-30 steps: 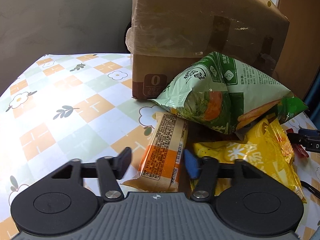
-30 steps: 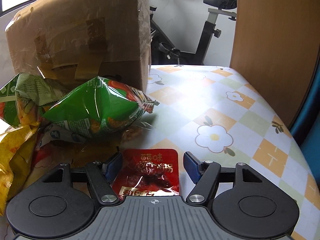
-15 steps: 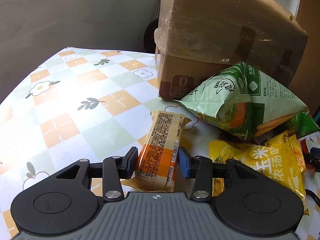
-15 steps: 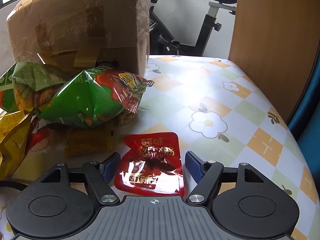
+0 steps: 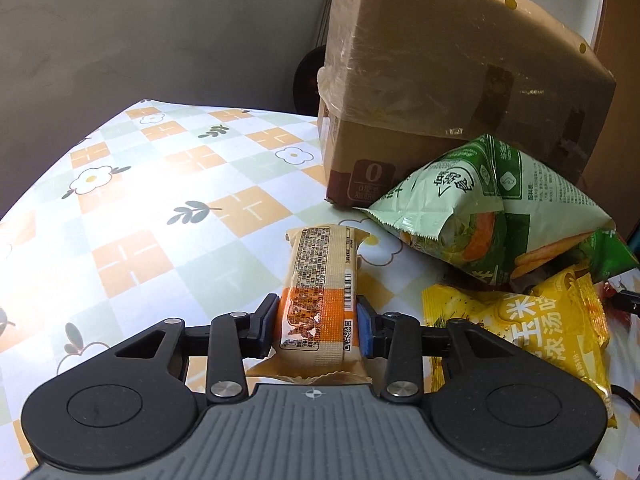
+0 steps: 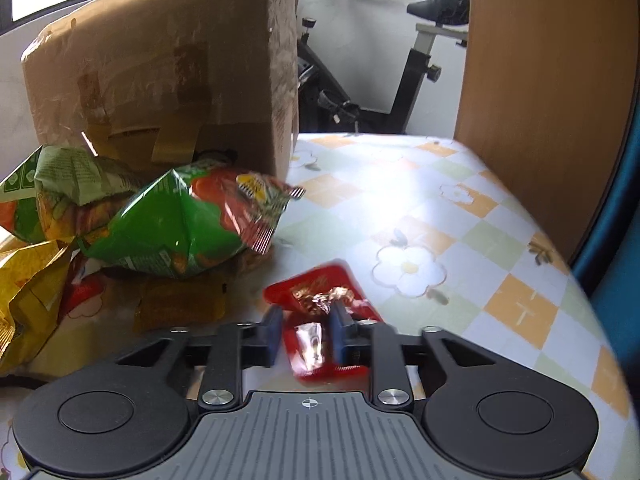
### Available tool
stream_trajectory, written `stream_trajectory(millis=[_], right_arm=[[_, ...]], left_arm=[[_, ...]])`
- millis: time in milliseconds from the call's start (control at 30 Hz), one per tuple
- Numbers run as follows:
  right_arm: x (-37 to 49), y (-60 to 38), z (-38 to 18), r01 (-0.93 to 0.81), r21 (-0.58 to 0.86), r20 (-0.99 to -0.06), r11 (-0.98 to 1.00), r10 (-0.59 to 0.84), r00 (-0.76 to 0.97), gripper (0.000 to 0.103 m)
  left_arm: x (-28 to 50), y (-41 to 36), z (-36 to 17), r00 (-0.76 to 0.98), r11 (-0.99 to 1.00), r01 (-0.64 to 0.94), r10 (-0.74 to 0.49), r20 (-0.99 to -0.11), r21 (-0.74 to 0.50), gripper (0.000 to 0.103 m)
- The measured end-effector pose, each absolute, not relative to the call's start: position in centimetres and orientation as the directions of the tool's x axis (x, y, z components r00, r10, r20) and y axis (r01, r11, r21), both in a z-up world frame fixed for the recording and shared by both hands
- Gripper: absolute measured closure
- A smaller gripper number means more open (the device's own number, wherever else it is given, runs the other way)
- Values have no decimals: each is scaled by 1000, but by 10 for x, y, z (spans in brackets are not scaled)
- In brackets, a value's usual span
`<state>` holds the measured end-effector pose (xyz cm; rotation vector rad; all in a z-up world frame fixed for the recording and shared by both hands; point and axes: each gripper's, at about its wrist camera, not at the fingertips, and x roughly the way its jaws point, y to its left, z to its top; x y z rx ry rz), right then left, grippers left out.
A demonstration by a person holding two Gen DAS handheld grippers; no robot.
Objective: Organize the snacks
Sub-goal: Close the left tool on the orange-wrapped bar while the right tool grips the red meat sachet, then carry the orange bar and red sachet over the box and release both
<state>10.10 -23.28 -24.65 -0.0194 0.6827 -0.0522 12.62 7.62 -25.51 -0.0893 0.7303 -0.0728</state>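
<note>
On the table beside the cardboard box [image 5: 460, 92], your left gripper [image 5: 318, 328] is closing across the stiff orange bar's [image 5: 320, 292] near end. Your right gripper [image 6: 304, 334] is pinched tight on the soft, slippery red pouch [image 6: 320, 300], crumpling it.

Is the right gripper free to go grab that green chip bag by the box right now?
Probably not: the right gripper is shut on the red packet, so the green chip bag must wait.

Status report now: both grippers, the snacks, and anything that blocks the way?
Left gripper closing on orange snack bar. Right gripper shut on red pouch, crumpled. Chip bags and cardboard box close ahead.
</note>
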Motion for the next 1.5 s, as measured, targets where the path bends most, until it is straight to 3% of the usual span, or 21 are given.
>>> stream_trajectory(millis=[167,233,367,500,633,733,933,1033,1300,1500], right_arm=[[105,-238,-245,53,-32,-649,998,-61,759,94],[108,-236,-246,56,-62,-651,996,-83,755,76],[112,-230,-243,-18,-145,-644,989,-80,761,56],[123,-231,-243,-93,-217,-664,972,-77,744,54],[140,-242,-246,-110,-109,-725,988,-3,688,53],[145,-246,-250,-84,-80,-716,993,1,698,51],[144,-256,-258,-67,-40,-680,997,22,733,53],[143,-257,-257,-81,-39,-676,996,34,736,67],[121,-262,-237,-20,11,-611,1000,22,791,88],[113,-280,-221,28,59,-578,998,11,816,93]], left_arm=[[121,84,-249,755,992,13,-93,-649,-128,62],[120,85,-249,755,992,6,-89,-650,-130,62],[117,88,-248,753,990,2,-94,-652,-141,62],[120,87,-249,752,990,0,-94,-653,-143,61],[123,85,-251,747,990,-5,-90,-659,-142,61],[124,85,-252,746,990,-6,-92,-659,-144,61],[128,85,-255,740,990,-20,-81,-668,-141,61],[129,83,-255,742,990,-19,-82,-666,-143,61],[123,89,-253,753,988,-23,-84,-652,-154,61],[118,90,-248,765,985,-28,-87,-638,-168,62]])
